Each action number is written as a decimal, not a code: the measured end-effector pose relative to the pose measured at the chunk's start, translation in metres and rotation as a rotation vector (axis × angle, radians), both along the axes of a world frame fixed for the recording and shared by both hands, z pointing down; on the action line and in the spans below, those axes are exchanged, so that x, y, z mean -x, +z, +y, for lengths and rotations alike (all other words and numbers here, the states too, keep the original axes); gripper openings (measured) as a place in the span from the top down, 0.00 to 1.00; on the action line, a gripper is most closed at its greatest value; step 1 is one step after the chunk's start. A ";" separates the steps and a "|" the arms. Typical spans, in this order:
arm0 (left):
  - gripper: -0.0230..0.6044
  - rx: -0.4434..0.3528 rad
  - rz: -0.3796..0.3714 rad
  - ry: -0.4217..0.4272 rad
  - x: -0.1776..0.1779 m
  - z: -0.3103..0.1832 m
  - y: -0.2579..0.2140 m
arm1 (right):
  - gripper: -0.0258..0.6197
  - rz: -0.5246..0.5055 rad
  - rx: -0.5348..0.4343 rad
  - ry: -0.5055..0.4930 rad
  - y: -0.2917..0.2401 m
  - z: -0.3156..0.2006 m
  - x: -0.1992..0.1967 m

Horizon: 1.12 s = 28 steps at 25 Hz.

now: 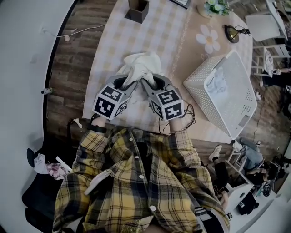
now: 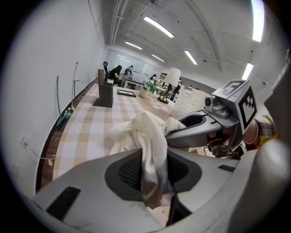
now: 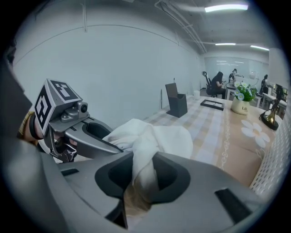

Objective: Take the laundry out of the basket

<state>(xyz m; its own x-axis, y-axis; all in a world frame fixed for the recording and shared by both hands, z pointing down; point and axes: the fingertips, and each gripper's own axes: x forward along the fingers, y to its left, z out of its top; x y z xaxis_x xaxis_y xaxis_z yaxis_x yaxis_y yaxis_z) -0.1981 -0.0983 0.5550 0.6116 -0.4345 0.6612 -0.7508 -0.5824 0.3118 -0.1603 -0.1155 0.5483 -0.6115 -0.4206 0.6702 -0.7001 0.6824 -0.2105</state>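
Note:
A white cloth [image 1: 141, 66] is bunched over the checked tablecloth [image 1: 113, 41], in front of the person in the head view. The left gripper [image 1: 122, 82] pinches its left end. The right gripper [image 1: 157, 82] pinches its right end. In the left gripper view the cloth [image 2: 145, 132] runs down between the jaws of the left gripper [image 2: 154, 182]. In the right gripper view the cloth [image 3: 150, 136] is squeezed in the right gripper [image 3: 141, 182]. The white laundry basket [image 1: 200, 86] lies tilted on the table to the right, with pale laundry [image 1: 218, 82] inside.
A dark box [image 1: 137, 10] stands at the far side of the table. A daisy-shaped mat [image 1: 209, 38], a flower pot [image 1: 216, 7] and a small dark lamp [image 1: 233, 32] sit behind the basket. White chairs [image 1: 263, 27] stand at the right.

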 end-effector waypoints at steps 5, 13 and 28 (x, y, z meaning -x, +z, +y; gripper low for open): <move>0.70 -0.059 0.046 -0.074 0.011 -0.009 -0.035 | 0.74 -0.074 -0.032 -0.024 -0.034 -0.003 -0.004; 0.70 -0.189 0.092 -0.111 0.013 -0.012 -0.106 | 0.73 -0.186 -0.107 -0.029 -0.104 -0.005 -0.022; 0.70 -0.400 0.198 0.003 -0.077 -0.005 -0.211 | 0.72 -0.150 -0.275 -0.062 -0.194 0.024 -0.085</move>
